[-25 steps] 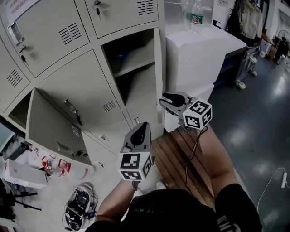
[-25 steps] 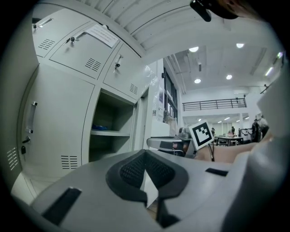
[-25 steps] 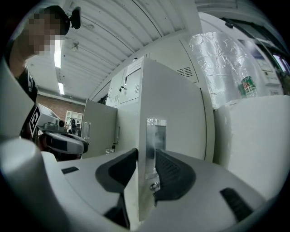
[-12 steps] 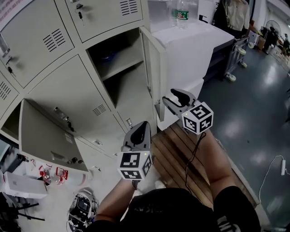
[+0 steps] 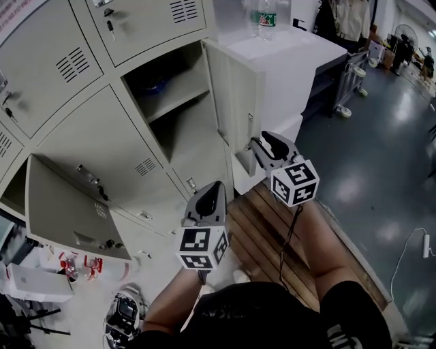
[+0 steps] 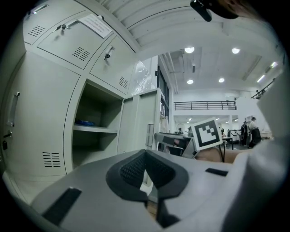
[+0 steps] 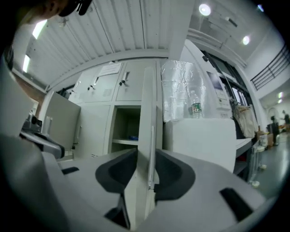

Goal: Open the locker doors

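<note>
Beige steel lockers [image 5: 82, 136] filling the left of the head view, upper doors shut, keys hanging in some locks. At lower left, one low door [image 5: 68, 211] swung fully out toward the camera. Below it on the floor, a tangle of cables and gear [image 5: 122, 310]. Further right, an open compartment [image 5: 167, 95] with a shelf and something blue [image 5: 153, 85] on it, too dim to name. Beneath that, the left claw [image 5: 216, 187] pointing at the lockers, apart from any door. In the left gripper view, that claw [image 6: 146, 156] narrow, tips pinched together, nothing between them. Next, the tall door [image 5: 235, 102] of the open compartment, standing out from the cabinet. Round its lower free edge, the right claw [image 5: 259, 145]. In the right gripper view, jaws closing, the tall door [image 7: 147, 118] edge-on and filling the gap, pads against both its faces. Under both claws, a slatted wooden platform [image 5: 272, 232]. Right of the lockers, a white counter [image 5: 293, 61] carrying a clear bottle [image 5: 267, 17] with a green label, upright, near the cabinet's side. Farthest right, glossy grey floor [image 5: 381, 170].
</note>
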